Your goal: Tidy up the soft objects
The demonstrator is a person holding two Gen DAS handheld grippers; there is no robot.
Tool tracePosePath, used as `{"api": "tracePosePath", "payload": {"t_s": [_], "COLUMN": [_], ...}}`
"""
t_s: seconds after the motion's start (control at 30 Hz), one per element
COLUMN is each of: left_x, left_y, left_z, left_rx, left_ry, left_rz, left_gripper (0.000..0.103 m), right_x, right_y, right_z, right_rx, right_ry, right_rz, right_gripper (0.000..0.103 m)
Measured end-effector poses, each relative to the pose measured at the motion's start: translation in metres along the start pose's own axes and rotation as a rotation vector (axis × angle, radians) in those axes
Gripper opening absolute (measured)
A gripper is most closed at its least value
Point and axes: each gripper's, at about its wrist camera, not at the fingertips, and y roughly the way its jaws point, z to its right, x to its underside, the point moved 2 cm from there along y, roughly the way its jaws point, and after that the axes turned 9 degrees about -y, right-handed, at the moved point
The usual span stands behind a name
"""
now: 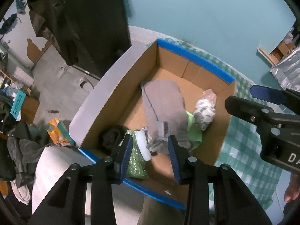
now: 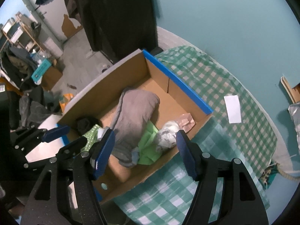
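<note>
An open cardboard box [image 1: 195, 58] [image 2: 178, 82] with blue taped rims stands on a green checked cloth [image 2: 225, 86]. Inside lie a folded grey garment [image 1: 163, 101] [image 2: 135, 110], a light green cloth [image 1: 195, 129] [image 2: 148, 140], a grey-white patterned bundle [image 1: 204, 112] [image 2: 168, 135], a pink packet [image 1: 209, 94], a dark cloth [image 1: 108, 136], a green bubble packet [image 1: 135, 161] and a white tube [image 1: 143, 144]. My left gripper [image 1: 150, 142] [image 2: 76, 134] hangs open over the garment's near end, holding nothing. My right gripper [image 2: 145, 135] [image 1: 240, 97] is open above the box's near right side, also holding nothing.
A white slip of paper [image 2: 233, 108] lies on the checked cloth right of the box. A silver bag [image 1: 286, 63] sits at the far right. Clothes and boxes clutter the floor [image 2: 78, 60] on the left. Dark clothing [image 2: 116, 15] hangs behind the box. A hand [image 1: 291, 193] shows at the right edge.
</note>
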Motion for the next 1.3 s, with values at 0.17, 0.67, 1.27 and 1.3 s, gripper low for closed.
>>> {"api": "tracePosePath", "payload": {"t_s": [0.17,0.67,1.27,1.3], "left_x": [0.002,0.017,0.041,0.041], "left_y": [-0.029,-0.098,-0.14,-0.141], "left_z": [0.007,0.041,0.059,0.06], "left_rx": [0.011,-0.002,0.028,0.028], "left_ry": [0.006,0.071,0.083,0.086], "left_rz": [0.06,0.177,0.235,0.234], "left_gripper": [0.052,0.055,0.067,0.067], "right_x": [0.007,0.038,0.084,0.086], "right_y": [-0.024,-0.095,-0.138,-0.139], "right_z": [0.002,0.016,0.024,0.025], "right_rx": [-0.01,0.016,0.058,0.056], "right_ry": [0.01,0.053,0.12,0.124], "right_rz": [0.033,0.139,0.202,0.203], "right_gripper": [0.069,0.07,0.071,0.071]}}
